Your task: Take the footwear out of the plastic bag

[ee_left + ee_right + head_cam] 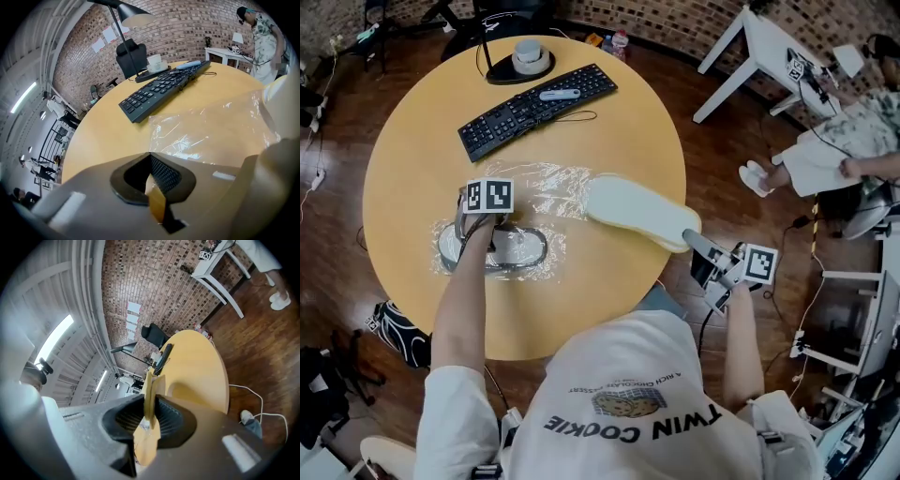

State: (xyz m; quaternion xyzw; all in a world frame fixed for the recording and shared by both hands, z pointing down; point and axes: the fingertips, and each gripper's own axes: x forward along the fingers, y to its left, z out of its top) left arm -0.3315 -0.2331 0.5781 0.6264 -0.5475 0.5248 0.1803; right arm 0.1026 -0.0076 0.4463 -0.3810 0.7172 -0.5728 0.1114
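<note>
**Ann:** Is the job done?

**Ben:** Half done. The right gripper [696, 244] is squeezing the near end of one slipper [633, 208]. That slipper is out, just to the right of the bag [548, 183].

**Ann:** What's left?

**Ben:** The other slipper [520, 251] is inside the bag. The left gripper [483, 230] points down right over it, with its jaws pinched together.

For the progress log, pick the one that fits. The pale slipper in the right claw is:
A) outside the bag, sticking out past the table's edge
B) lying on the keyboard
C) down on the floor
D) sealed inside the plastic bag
A: the right claw grips the pale slipper by one end, clear of the plastic bag, overhanging the table rim.
</note>
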